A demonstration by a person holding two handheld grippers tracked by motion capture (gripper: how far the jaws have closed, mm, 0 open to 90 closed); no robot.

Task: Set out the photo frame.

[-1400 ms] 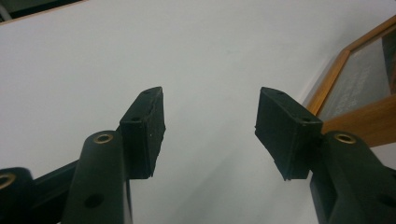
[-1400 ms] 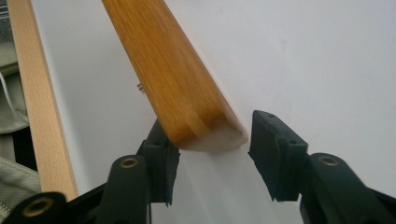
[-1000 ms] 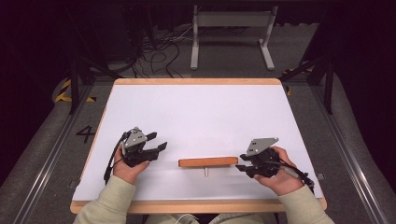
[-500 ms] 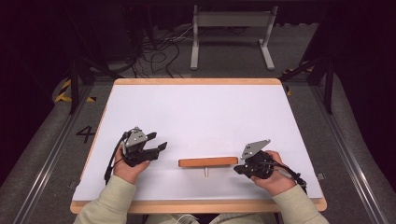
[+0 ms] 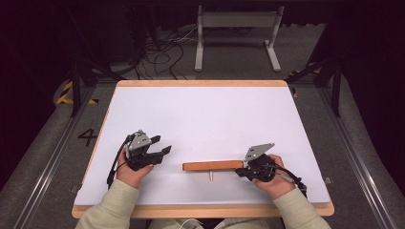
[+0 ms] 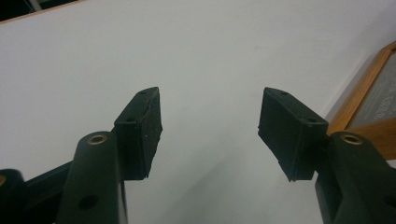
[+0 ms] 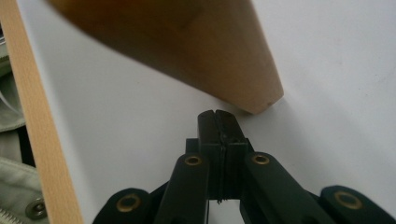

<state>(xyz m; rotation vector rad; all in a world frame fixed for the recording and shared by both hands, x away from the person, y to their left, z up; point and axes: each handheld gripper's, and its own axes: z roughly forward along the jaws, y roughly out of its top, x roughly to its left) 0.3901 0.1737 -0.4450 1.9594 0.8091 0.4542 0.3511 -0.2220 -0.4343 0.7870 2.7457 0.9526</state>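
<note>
Wooden board: one, flat orange-brown slab with a small pale peg at its near edge, lying on the white table between two grippers. Left gripper: jaws wide apart, empty, just left of it. Right gripper: jaws pressed together, holding nothing, at its right end.

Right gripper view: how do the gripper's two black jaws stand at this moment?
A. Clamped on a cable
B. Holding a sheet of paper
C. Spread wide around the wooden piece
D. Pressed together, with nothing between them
D: the right gripper has its jaws closed flat against each other, just short of the wooden piece, which lies ahead of them on the white table.
</note>
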